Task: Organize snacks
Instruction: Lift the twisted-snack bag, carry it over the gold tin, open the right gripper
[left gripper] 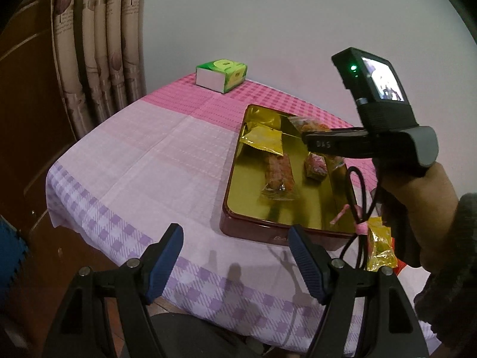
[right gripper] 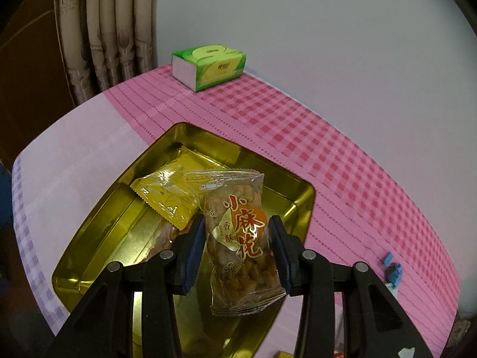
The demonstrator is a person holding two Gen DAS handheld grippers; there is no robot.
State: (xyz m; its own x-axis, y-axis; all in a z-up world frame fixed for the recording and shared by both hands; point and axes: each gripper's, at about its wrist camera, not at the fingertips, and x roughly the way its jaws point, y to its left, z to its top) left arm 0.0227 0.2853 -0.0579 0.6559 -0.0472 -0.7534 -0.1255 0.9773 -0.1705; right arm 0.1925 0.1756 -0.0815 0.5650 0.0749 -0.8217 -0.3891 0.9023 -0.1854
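Note:
An open tin, gold inside and dark red outside, lies on the checked tablecloth. In it are a yellow packet, a clear-wrapped orange bar and a small pink packet. My left gripper hangs open over the cloth in front of the tin's near left corner, with nothing between its blue pads. My right gripper is shut on a clear packet of fried dough twists with red lettering. It holds the packet above the tin, beside the yellow packet.
A green tissue pack stands at the table's far corner near the curtain. A yellow-wrapped sweet lies outside the tin under the hand holding the right gripper. A small blue object lies on the pink cloth at the right.

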